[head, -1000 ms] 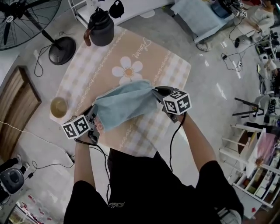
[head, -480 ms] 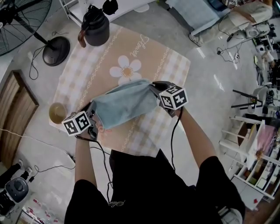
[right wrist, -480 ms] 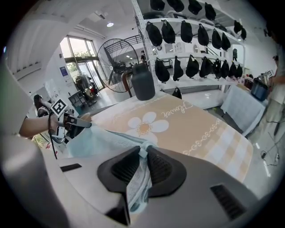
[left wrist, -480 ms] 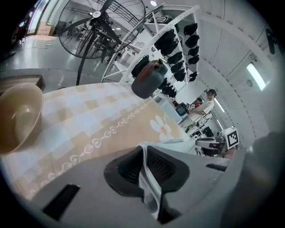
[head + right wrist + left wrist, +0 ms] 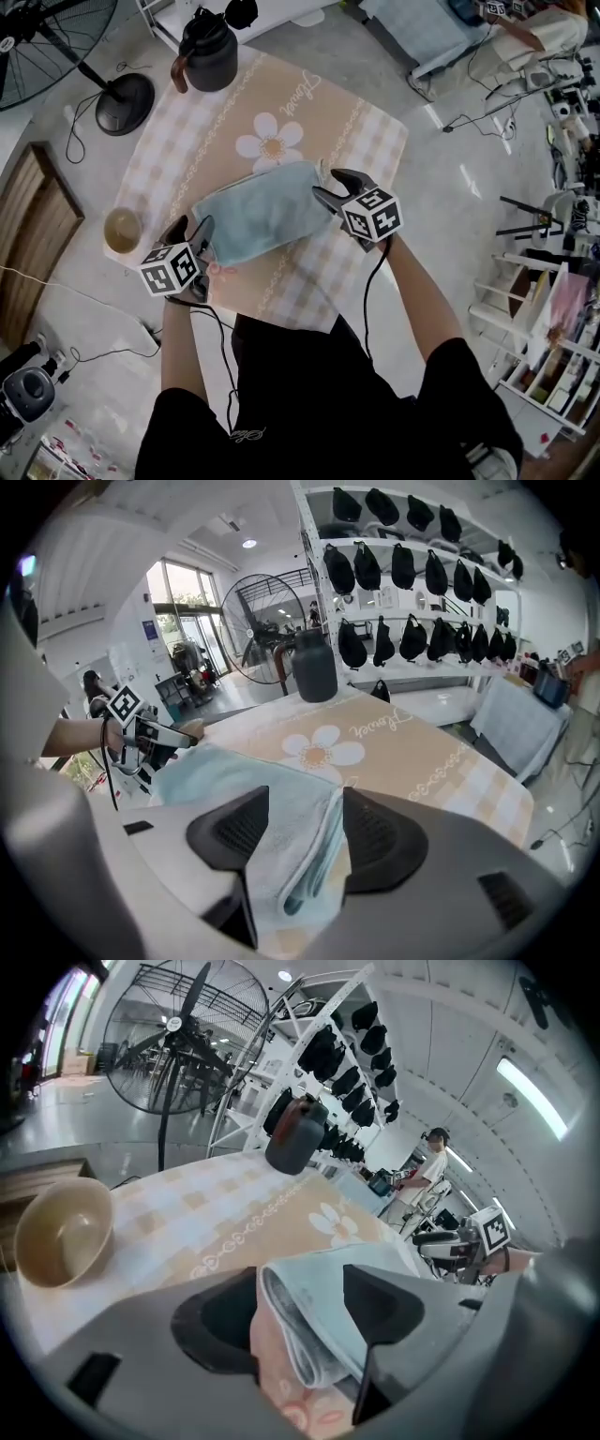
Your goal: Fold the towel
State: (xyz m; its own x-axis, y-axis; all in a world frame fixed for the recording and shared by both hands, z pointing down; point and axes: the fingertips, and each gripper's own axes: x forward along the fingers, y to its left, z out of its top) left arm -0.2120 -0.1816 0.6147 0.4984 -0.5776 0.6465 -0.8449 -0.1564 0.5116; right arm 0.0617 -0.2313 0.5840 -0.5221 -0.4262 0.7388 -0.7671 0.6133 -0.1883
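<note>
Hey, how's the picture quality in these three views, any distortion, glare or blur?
Head view: evenly lit and sharp on the towel, lines bowing near the edges. Left gripper view: strong fisheye, black corners, a ceiling light strip blown out. Right gripper view: same fisheye and dark corners; the windows are bright.

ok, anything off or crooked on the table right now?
Nothing spilled or damaged. The towel lies folded but diagonal to the table edges, and its layers don't line up cleanly at the left end. The bowl sits close to the table's left edge.
</note>
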